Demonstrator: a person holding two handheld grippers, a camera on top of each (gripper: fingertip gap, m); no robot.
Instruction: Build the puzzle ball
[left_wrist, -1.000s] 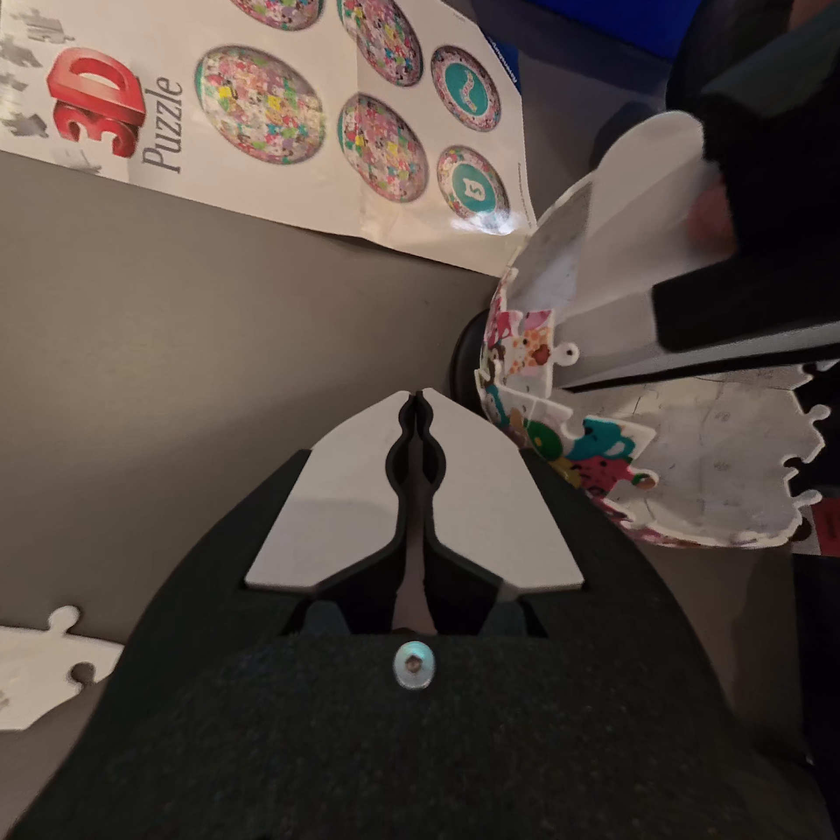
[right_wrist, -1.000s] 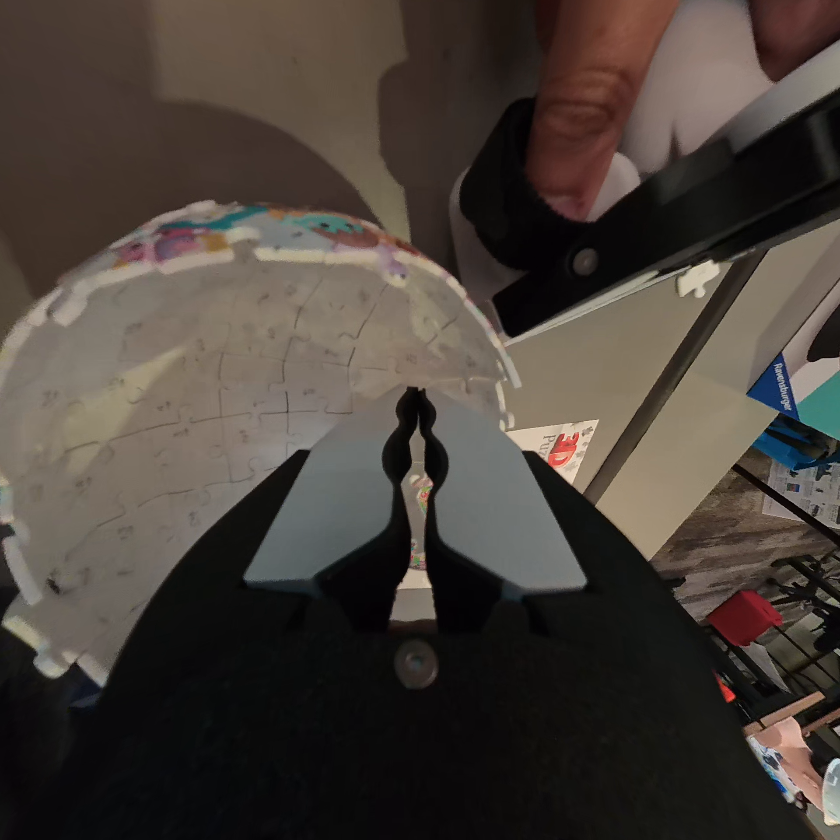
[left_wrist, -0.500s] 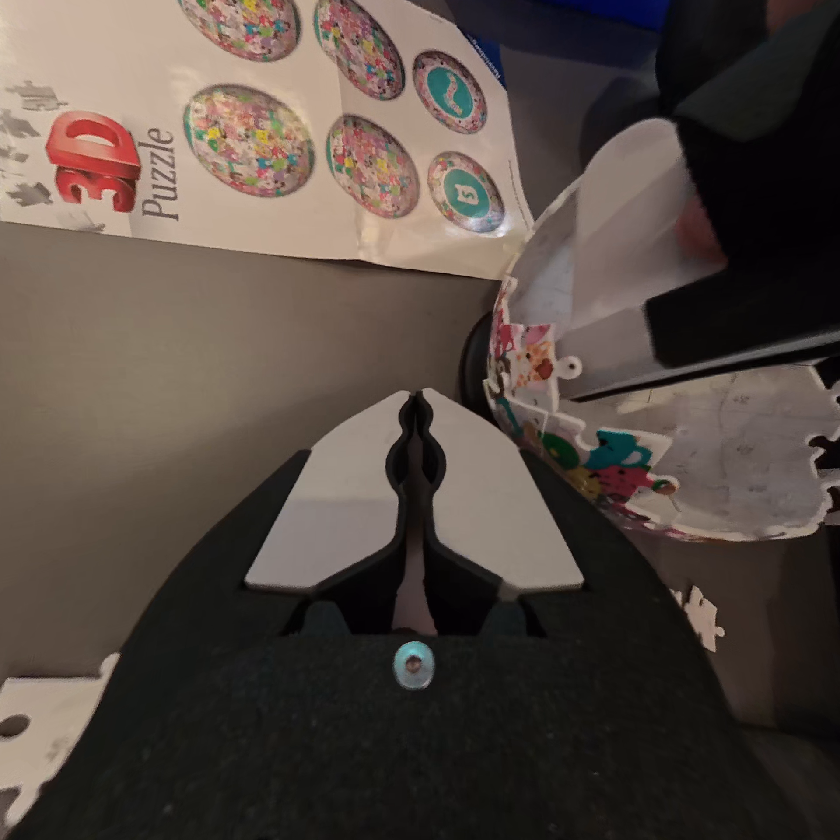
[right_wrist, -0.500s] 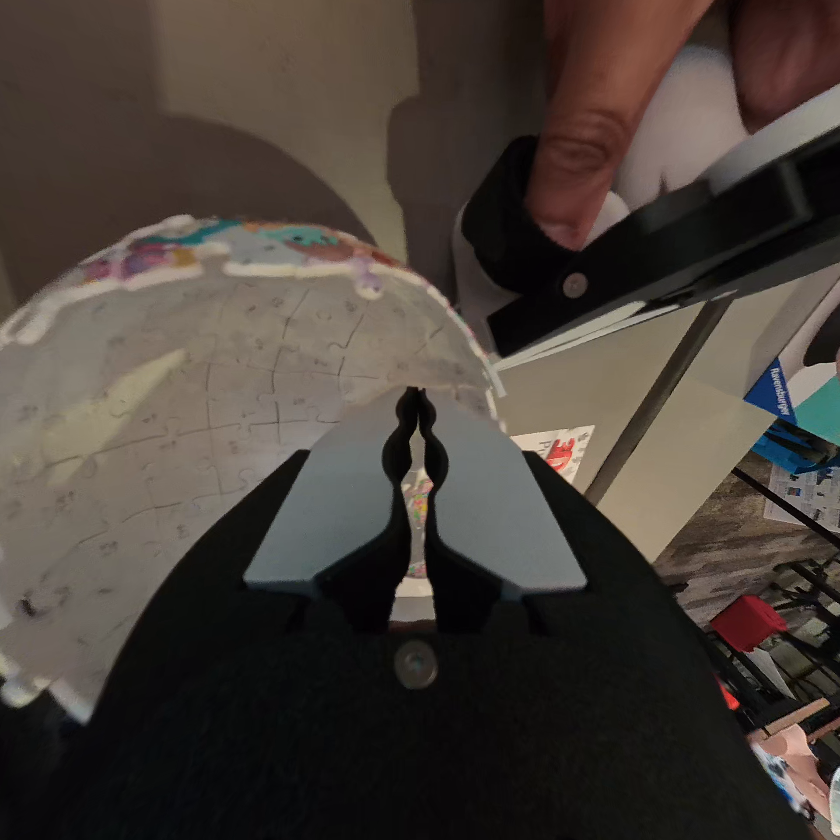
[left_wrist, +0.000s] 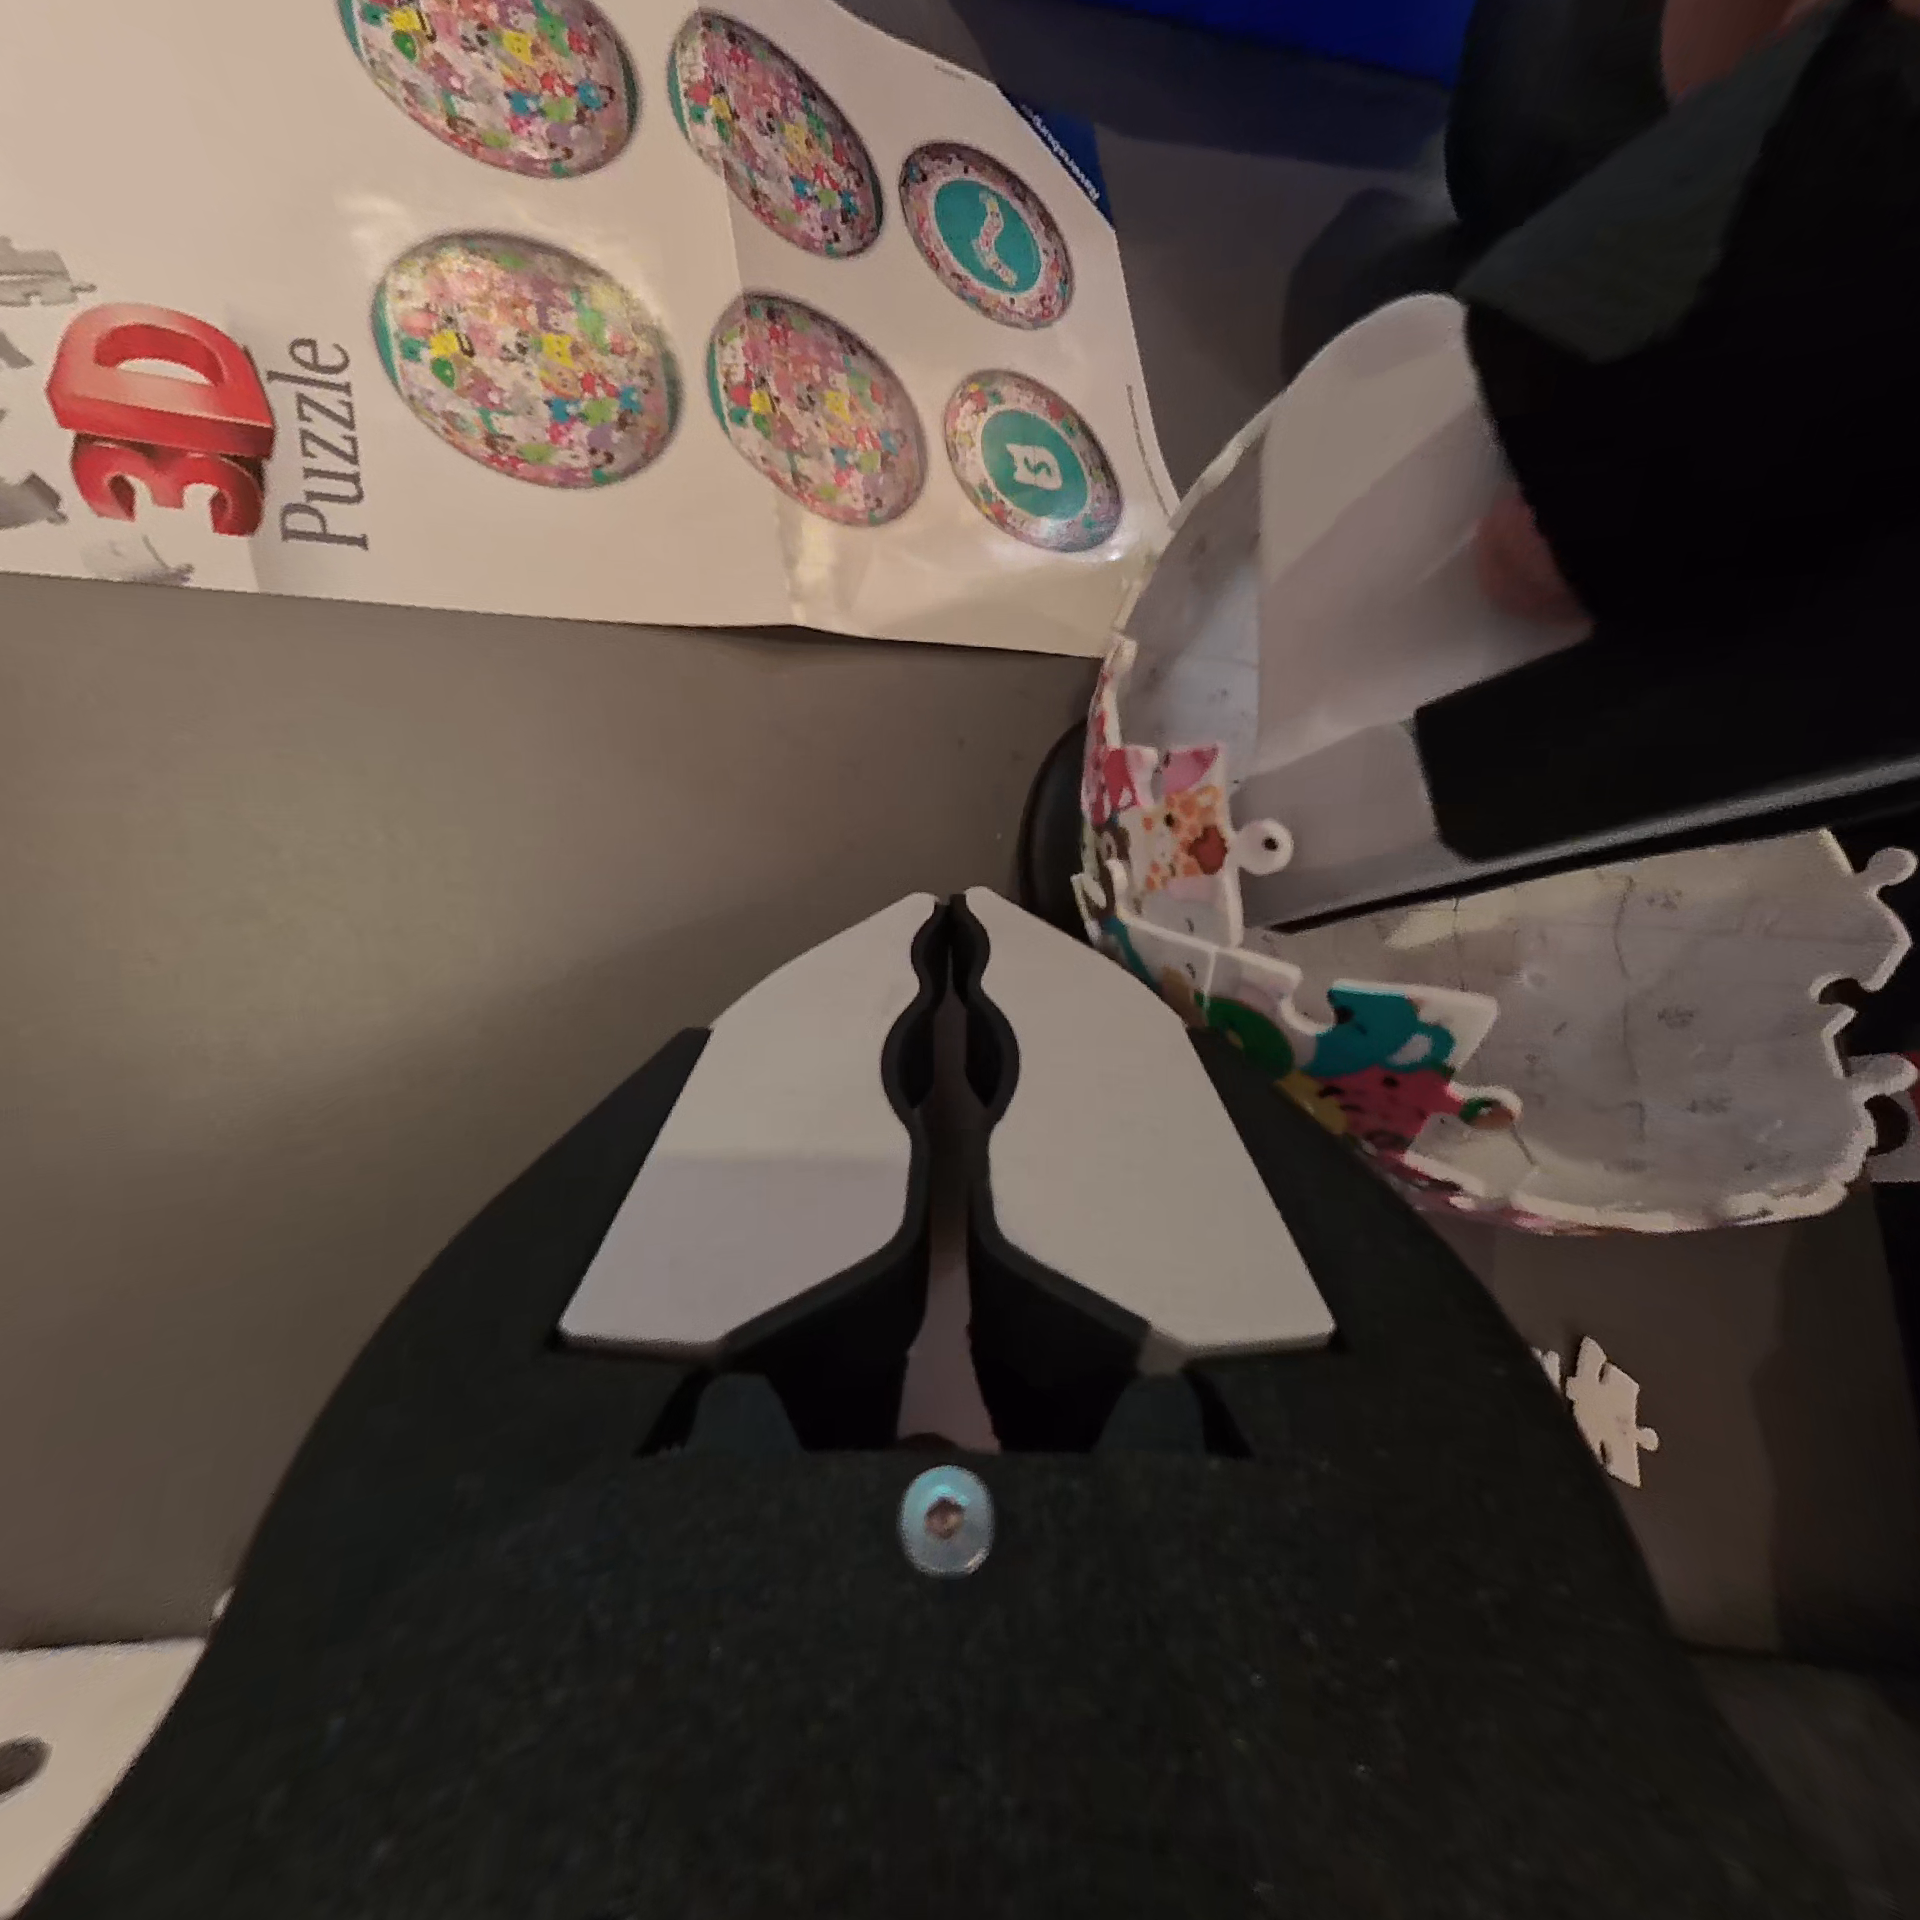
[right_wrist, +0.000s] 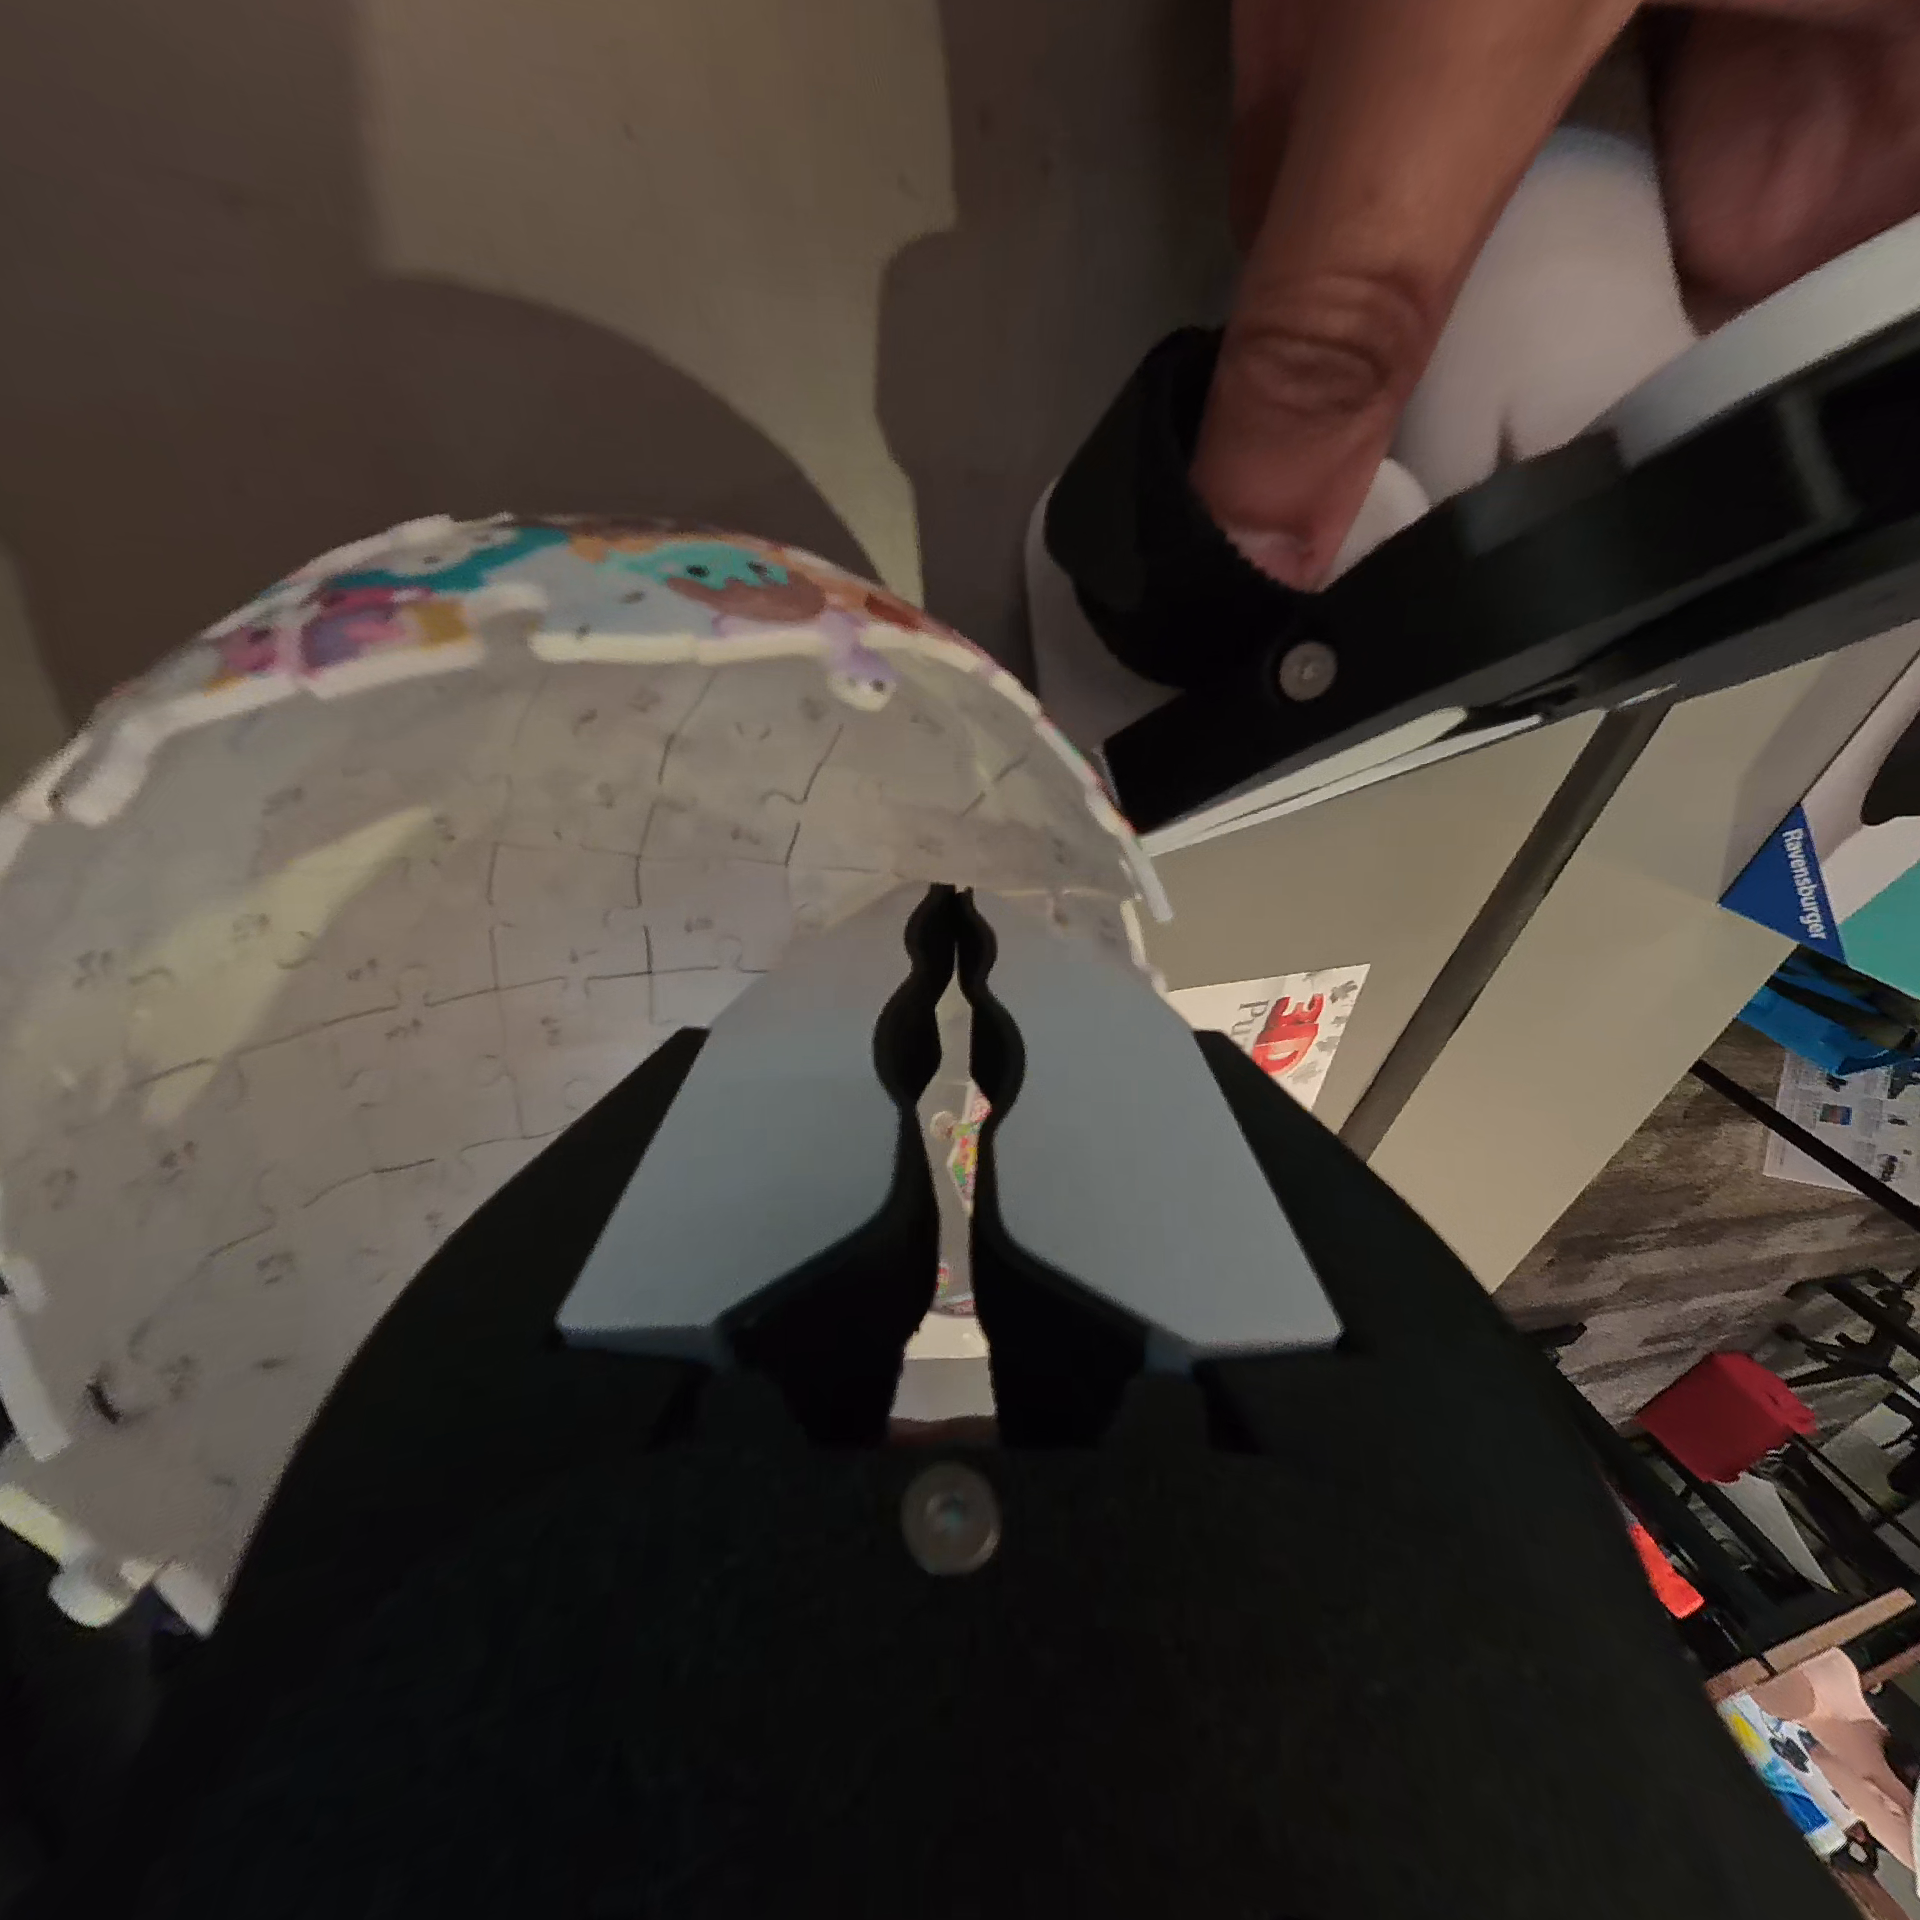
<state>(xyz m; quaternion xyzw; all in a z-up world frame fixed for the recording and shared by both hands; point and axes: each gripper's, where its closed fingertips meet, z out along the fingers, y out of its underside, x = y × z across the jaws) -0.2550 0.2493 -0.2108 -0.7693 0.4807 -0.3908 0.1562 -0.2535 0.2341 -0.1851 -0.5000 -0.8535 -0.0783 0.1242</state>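
The half-built puzzle ball (left_wrist: 1621, 1049) is an open shell, colourful outside and white inside, at the right of the left wrist view. My right gripper (left_wrist: 1262, 894) reaches into it from the upper right and is shut on its rim. In the right wrist view the right gripper (right_wrist: 951, 904) pinches the shell's edge, and the shell's white inside (right_wrist: 416, 935) fills the left. My left gripper (left_wrist: 954, 914) is shut and empty over the grey table, just left of the ball.
The printed instruction sheet (left_wrist: 520, 364) lies on the table beyond my left gripper. A black round stand (left_wrist: 1044, 831) sits behind the ball. A loose white piece (left_wrist: 1600, 1413) lies under the ball, and another white piece (left_wrist: 83, 1704) at the bottom left. A hand (right_wrist: 1351, 364) holds the left gripper. My two grippers' fingertips are within a few centimetres of each other.
The left wrist view has shifted, so the sheet sits lower and a loose piece shows under the ball. The ball has stayed in the right gripper and turned slightly.
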